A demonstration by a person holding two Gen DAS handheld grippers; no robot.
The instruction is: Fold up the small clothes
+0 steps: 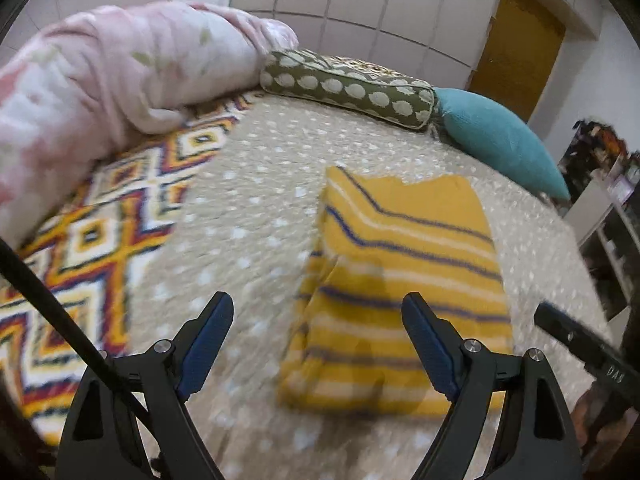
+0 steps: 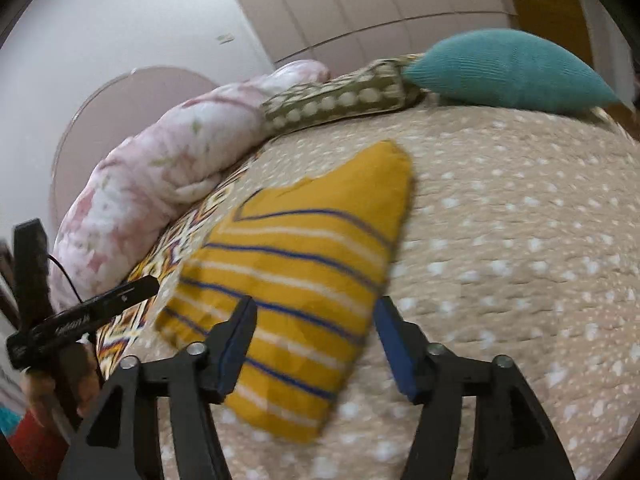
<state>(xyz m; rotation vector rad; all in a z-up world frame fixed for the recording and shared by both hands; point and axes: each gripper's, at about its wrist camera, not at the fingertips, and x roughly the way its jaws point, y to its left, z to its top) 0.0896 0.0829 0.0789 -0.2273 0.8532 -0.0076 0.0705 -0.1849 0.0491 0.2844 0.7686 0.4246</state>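
Observation:
A yellow garment with blue and white stripes (image 1: 404,280) lies folded into a rough rectangle on the beige dotted bedspread (image 1: 248,216). My left gripper (image 1: 318,304) is open and empty, hovering above the garment's near left edge. The garment also shows in the right wrist view (image 2: 304,272). My right gripper (image 2: 316,308) is open and empty, hovering above the garment's near right part. Both views are blurred by motion.
A pink floral blanket (image 1: 104,80), an olive dotted pillow (image 1: 348,88) and a teal cushion (image 1: 500,140) lie along the far side of the bed. A patterned rug-like cloth (image 1: 92,248) covers the left of the bed. Shelves (image 1: 612,220) stand at the right.

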